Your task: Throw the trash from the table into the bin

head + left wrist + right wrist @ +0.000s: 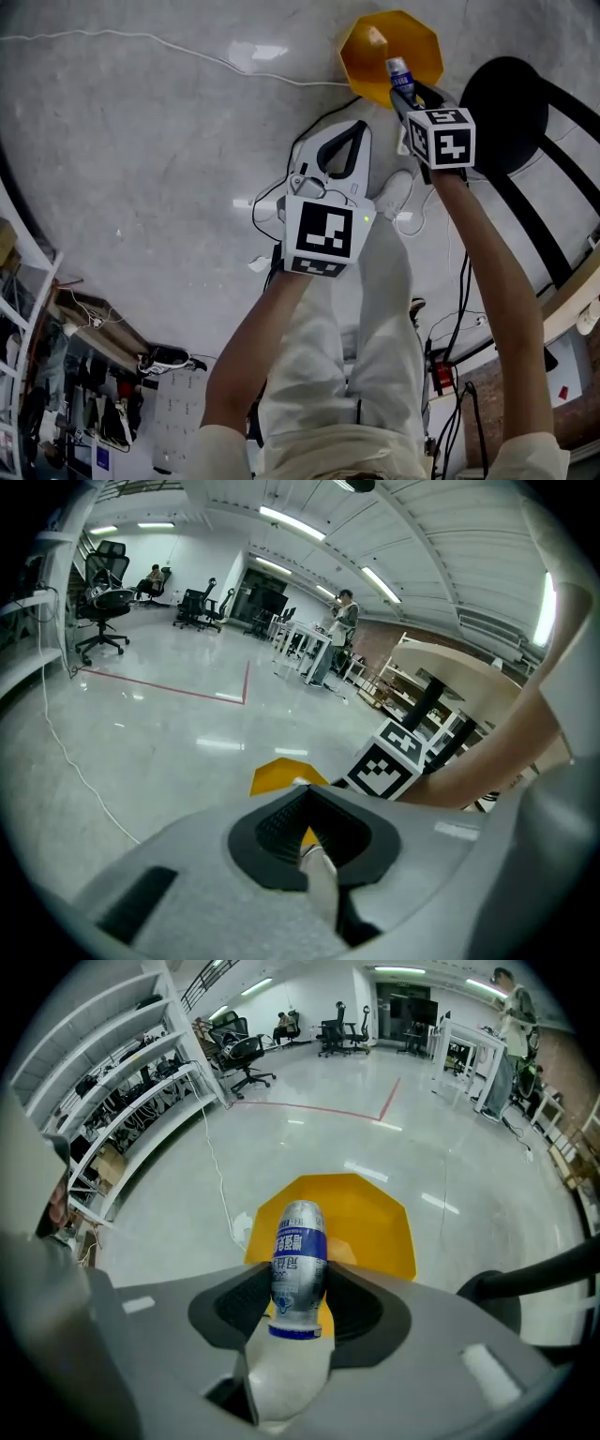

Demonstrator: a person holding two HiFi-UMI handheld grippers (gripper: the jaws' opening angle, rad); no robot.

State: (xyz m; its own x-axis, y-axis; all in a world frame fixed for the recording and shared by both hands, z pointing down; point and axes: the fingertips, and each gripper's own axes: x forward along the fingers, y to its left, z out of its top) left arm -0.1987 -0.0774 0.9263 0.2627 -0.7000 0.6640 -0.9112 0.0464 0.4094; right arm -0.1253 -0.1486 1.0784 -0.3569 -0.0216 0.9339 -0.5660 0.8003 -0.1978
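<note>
A small bottle [300, 1258] with a blue and white label is trash, and my right gripper [300, 1274] is shut on its middle, cap end toward the camera. In the head view the bottle [400, 77] hangs over the near rim of the yellow bin [375, 47], which stands open on the grey floor. The right gripper view shows the bin [370, 1218] directly beyond the bottle. My left gripper [359, 127] is beside it on the left, its jaws meeting at the tips with nothing between them. The left gripper [302, 787] points toward the bin [277, 775].
A black round stool [511, 103] stands right of the bin. A thin white cable [187, 47] runs across the floor to the bin's left. Shelving [28, 309] lines the left edge. A person [345, 611] stands far off by some desks.
</note>
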